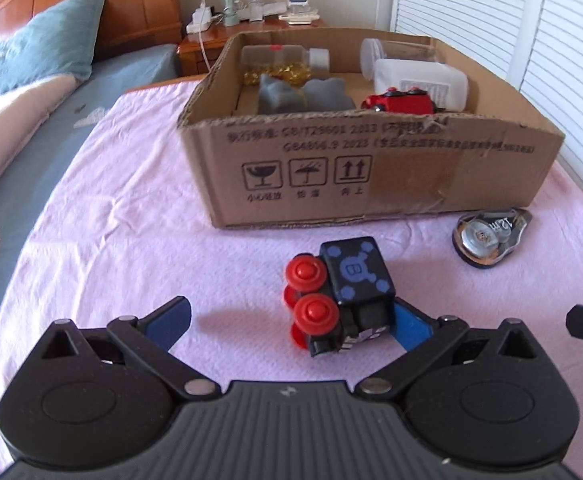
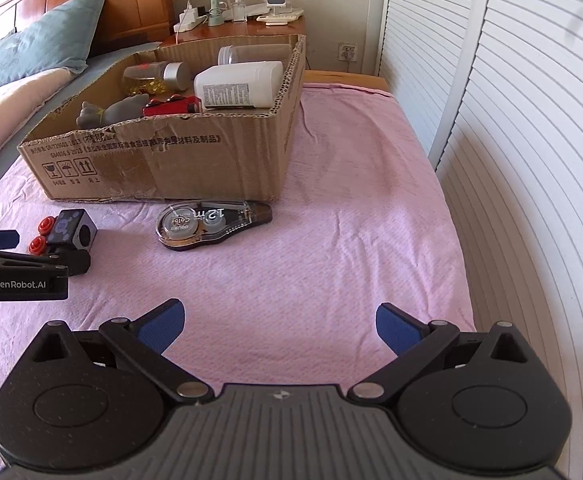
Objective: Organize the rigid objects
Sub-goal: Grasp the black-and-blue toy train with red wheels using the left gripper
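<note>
Left gripper (image 1: 291, 322) spread wide; black toy train (image 1: 339, 300) on pink cloth (image 1: 131, 220) between fingers, touching right pad; right gripper (image 2: 277, 326) spread, empty; its view alone shows whole correction tape (image 2: 211, 220), ahead-left beside cardboard box (image 2: 211, 160).

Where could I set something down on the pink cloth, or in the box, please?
The pink cloth lies bare between the cardboard box and the white shutter doors. It is crowded along the box front, by the toy train and correction tape. The box interior is mostly occupied.
</note>
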`<state>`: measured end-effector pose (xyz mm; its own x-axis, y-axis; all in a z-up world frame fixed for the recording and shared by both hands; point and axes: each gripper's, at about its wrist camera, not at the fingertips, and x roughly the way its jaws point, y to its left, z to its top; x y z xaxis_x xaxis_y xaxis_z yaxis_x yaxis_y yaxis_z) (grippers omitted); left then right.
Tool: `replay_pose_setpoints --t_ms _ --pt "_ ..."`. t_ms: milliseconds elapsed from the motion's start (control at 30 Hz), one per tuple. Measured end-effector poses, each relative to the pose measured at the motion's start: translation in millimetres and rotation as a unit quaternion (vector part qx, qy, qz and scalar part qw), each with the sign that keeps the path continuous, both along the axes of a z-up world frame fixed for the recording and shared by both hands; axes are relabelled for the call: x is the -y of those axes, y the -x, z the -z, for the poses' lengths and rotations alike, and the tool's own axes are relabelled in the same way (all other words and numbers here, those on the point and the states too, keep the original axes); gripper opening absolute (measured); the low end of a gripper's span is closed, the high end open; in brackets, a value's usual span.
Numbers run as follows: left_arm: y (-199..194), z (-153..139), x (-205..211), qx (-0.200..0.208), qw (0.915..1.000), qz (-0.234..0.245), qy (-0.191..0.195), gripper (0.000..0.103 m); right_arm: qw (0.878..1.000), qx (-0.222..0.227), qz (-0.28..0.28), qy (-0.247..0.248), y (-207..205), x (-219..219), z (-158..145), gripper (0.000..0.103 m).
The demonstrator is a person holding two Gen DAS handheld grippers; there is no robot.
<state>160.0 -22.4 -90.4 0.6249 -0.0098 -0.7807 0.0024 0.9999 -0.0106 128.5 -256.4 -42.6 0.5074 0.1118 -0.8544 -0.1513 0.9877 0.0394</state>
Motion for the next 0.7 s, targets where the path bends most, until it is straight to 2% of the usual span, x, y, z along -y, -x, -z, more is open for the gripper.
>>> replay_pose_setpoints --t_ms 233,533,700 --pt "4 4 -1 0.021 0.9997 -0.009 0.002 0.103 1.0 -0.01 -0.008 0.008 -4 -9 8 0.103" --pt "3 3 5 0.018 0.9991 -0.037 0.003 0.103 0.999 -0.017 -0.02 0.021 -4 -17 21 0.103" --pt "7 4 11 0.026 0.9992 -0.032 0.003 0.103 1.0 -0.013 -0.021 0.02 -5 -18 22 0.103"
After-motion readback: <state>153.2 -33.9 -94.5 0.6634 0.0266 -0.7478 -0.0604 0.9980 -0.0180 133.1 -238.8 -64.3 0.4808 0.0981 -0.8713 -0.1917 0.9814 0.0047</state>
